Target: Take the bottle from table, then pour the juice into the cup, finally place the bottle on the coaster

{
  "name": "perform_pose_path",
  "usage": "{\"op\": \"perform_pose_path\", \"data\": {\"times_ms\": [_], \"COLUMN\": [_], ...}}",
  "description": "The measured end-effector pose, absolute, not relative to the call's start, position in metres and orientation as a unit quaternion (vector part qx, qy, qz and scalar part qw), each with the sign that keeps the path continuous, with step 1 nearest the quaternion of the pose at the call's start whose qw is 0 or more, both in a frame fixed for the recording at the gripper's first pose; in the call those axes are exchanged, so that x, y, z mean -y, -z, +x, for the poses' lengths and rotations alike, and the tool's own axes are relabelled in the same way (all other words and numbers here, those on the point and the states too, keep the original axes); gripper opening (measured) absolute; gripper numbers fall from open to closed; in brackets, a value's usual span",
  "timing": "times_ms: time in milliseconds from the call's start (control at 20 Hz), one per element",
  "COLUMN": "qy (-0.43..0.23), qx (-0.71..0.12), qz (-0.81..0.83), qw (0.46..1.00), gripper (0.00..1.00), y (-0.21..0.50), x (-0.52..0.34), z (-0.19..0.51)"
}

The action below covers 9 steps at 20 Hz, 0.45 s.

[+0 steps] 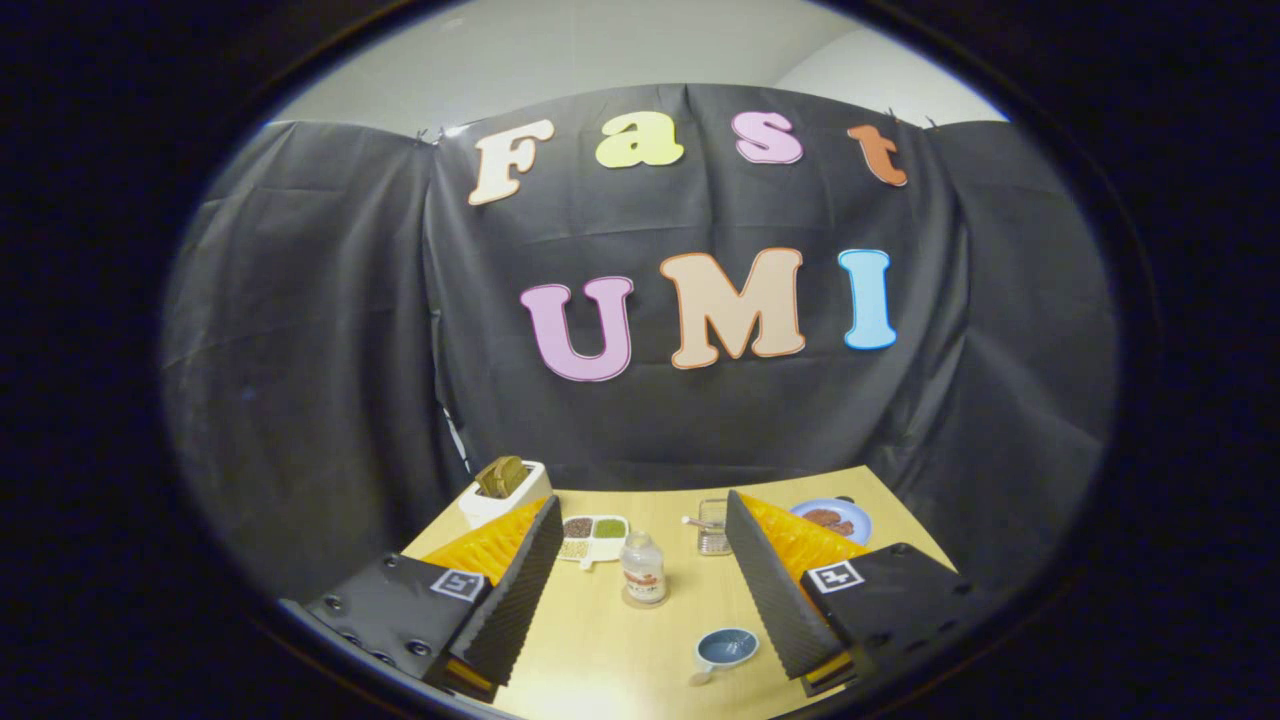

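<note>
The gripper is hanging open and empty, its fingers flanking the upright bottle, which is standing seemingly on the coaster, blue cup nearby: either grasp pending or release done.

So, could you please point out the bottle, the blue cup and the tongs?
bottle (643, 572): gripper view, on its label.
blue cup (726, 648): gripper view, on its inside.
tongs (640, 660): gripper view, open, midway between tips.

I'm working in a staged recording booth, not a real kitchen: black cloth hangs as walls around my small wooden desk, with a plain white room wall above.
</note>
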<state>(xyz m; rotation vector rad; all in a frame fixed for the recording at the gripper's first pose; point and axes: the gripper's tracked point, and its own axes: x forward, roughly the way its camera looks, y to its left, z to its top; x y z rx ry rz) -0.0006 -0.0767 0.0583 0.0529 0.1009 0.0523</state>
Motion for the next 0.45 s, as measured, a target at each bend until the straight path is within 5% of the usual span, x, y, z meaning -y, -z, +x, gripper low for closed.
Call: {"op": "perform_pose_path", "data": {"times_ms": [450], "qy": [-0.040], "qx": [-0.052], "qz": [0.032], "qw": [0.997], "gripper": [1.00], "y": [-0.052], "x": [0.095], "z": [-0.024]}}
